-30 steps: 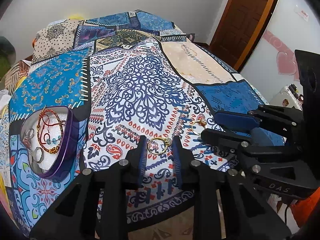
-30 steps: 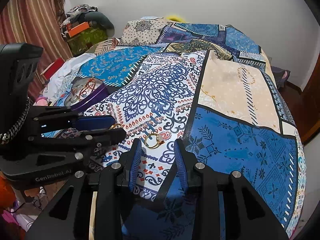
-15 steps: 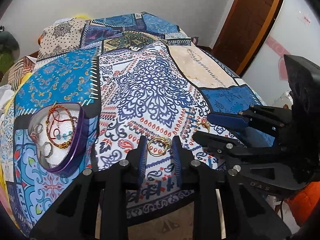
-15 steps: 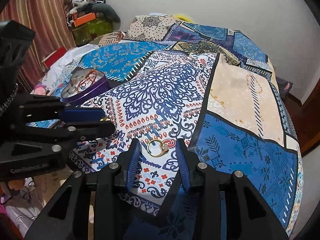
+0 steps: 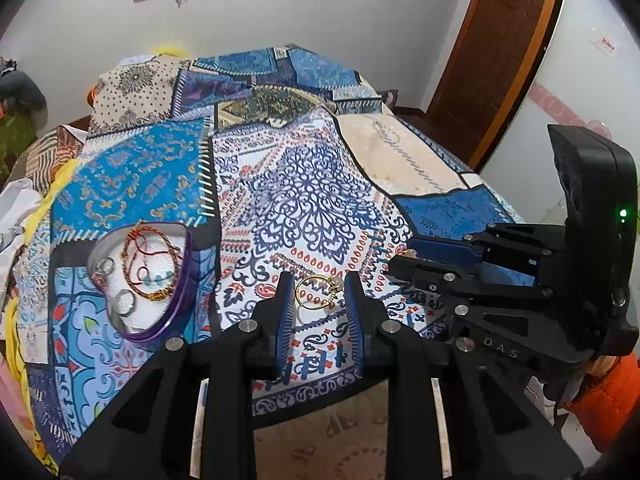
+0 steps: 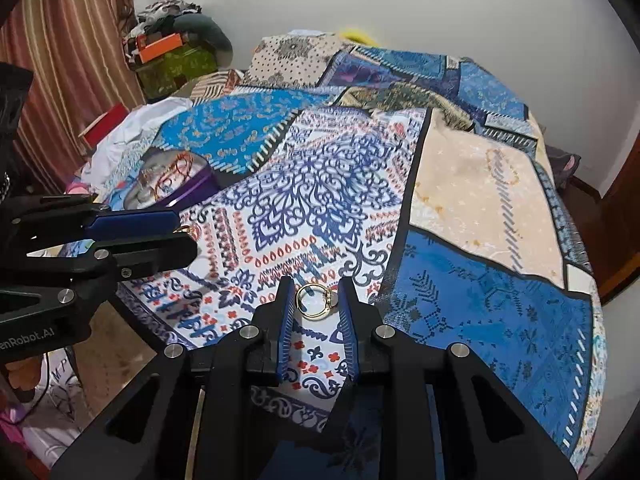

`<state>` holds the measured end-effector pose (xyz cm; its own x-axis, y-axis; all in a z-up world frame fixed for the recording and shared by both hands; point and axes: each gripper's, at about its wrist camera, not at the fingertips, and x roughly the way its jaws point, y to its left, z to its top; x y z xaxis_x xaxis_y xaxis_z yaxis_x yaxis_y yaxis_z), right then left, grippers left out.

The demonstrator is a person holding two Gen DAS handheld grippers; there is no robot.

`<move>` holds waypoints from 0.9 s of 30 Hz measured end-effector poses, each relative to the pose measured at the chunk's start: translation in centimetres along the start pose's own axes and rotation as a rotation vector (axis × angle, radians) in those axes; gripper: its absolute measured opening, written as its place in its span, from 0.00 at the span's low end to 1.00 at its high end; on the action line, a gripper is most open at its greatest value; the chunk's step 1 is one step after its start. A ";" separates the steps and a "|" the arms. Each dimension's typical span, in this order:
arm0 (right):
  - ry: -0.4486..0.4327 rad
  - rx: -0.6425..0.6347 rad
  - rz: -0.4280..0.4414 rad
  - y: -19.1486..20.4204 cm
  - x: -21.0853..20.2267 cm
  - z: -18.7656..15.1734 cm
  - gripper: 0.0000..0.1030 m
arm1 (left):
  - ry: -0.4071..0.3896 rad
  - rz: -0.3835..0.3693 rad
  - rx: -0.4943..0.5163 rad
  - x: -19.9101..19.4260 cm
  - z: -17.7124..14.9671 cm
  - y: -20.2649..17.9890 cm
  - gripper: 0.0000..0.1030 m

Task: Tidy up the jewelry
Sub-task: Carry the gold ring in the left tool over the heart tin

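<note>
My left gripper (image 5: 316, 294) is shut on a gold ring (image 5: 317, 293) and holds it above the patterned bedspread. My right gripper (image 6: 316, 300) is shut on a second gold ring (image 6: 315, 301) and holds it above the bed's near edge. The right gripper shows at the right of the left wrist view (image 5: 404, 256), with its ring at its tips. The left gripper shows at the left of the right wrist view (image 6: 186, 234). A purple round tin (image 5: 176, 304) holding bracelets and rings lies on the bed left of the left gripper. It also shows in the right wrist view (image 6: 196, 188).
The patchwork bedspread (image 5: 312, 184) covers the bed, whose near edge (image 5: 304, 404) lies below the grippers. A brown door (image 5: 492, 52) stands at the right. A curtain (image 6: 68, 48) and piled clothes (image 6: 176, 40) are at the left.
Both grippers have lifted a little with their rings held. The views have tilted up, showing more wall; the tin has shifted right and down in the left wrist view.
</note>
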<state>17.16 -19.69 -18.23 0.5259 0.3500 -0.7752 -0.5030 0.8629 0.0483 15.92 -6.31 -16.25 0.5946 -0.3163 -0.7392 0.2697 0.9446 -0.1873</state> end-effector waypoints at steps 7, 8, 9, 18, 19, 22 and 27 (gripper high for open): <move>-0.084 0.009 0.002 1.1 -3.0 1.7 0.19 | -0.061 0.017 -0.007 -2.9 0.3 0.7 0.23; -0.094 0.008 0.002 1.4 -3.3 1.9 0.19 | -0.071 0.021 -0.009 -3.5 0.3 0.9 0.23; -0.112 0.006 0.002 1.7 -3.8 2.4 0.19 | -0.079 0.024 -0.011 -3.8 0.4 1.1 0.23; -0.211 -0.017 0.020 4.5 -5.9 5.0 0.19 | -0.162 0.077 -0.032 -7.6 1.0 3.2 0.24; -0.221 -0.020 0.026 4.9 -6.0 5.3 0.19 | -0.171 0.082 -0.038 -8.1 1.1 3.6 0.24; -0.240 -0.028 0.041 5.9 -6.1 6.0 0.19 | -0.189 0.097 -0.052 -8.8 1.2 4.6 0.23; -0.263 -0.044 0.074 7.6 -5.6 7.3 0.19 | -0.204 0.121 -0.081 -9.5 1.2 6.5 0.23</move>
<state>15.43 -12.40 -8.92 0.6440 0.4991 -0.5798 -0.5730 0.8169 0.0668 12.93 2.75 -9.65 0.7615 -0.2040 -0.6153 0.1308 0.9780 -0.1625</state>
